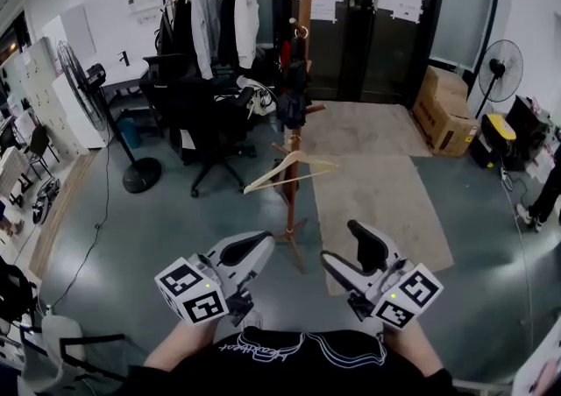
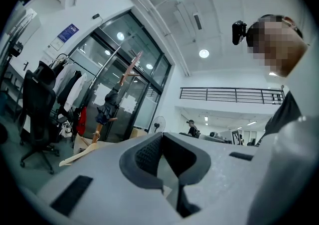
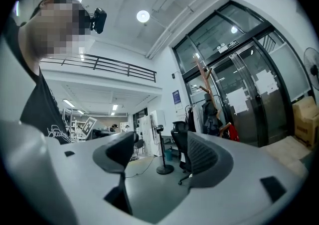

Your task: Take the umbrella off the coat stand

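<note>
Umbrella [image 1: 294, 92], dark, folded: hung mid-height on wooden coat stand [image 1: 304, 0], well ahead of both claws, touched by neither. Left claw [image 1: 248, 250]: jaws together, empty. Right claw [image 1: 352, 250]: jaws apart, nothing between.

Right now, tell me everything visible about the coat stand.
The coat stand is a tall upright pole of reddish-brown wood. Short pegs angle up from it at several heights, and its splayed legs rest on the grey floor. A dark folded umbrella hangs about midway up, and an empty pale wooden hanger hangs lower. It stands before the glass doors, beside a beige mat and right of a black office chair.
</note>
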